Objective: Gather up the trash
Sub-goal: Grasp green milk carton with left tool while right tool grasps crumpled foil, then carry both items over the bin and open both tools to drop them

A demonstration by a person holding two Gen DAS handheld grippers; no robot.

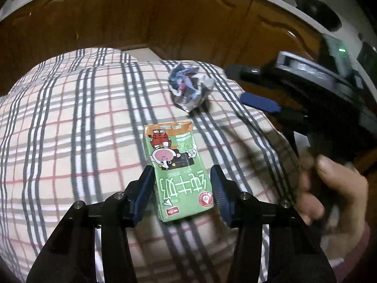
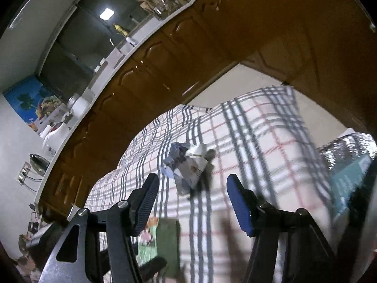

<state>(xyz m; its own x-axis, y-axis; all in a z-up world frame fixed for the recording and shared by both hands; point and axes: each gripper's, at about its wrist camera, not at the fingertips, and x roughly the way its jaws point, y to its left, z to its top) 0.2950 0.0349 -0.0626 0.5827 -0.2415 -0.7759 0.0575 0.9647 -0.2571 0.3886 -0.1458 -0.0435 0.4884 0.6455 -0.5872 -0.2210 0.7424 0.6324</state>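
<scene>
A green milk carton (image 1: pixel 179 169) lies flat on the plaid tablecloth (image 1: pixel 70 122). My left gripper (image 1: pixel 182 176) is open with its two blue fingers on either side of the carton's near half; the left pad looks close to touching. A crumpled paper ball (image 1: pixel 190 87) lies beyond the carton. My right gripper (image 2: pixel 193 186) is open and empty, hovering just short of the crumpled paper ball (image 2: pixel 188 165). It also shows at the right of the left wrist view, held by a hand (image 1: pixel 334 188). The carton (image 2: pixel 160 240) shows blurred low in the right wrist view.
Brown wooden cabinets (image 1: pixel 141 11) with a white countertop run behind the table. A silvery foil bag (image 2: pixel 348 151) sits at the table's right. The countertop (image 2: pixel 99 82) carries kitchen items. The cloth hangs over the far table edge.
</scene>
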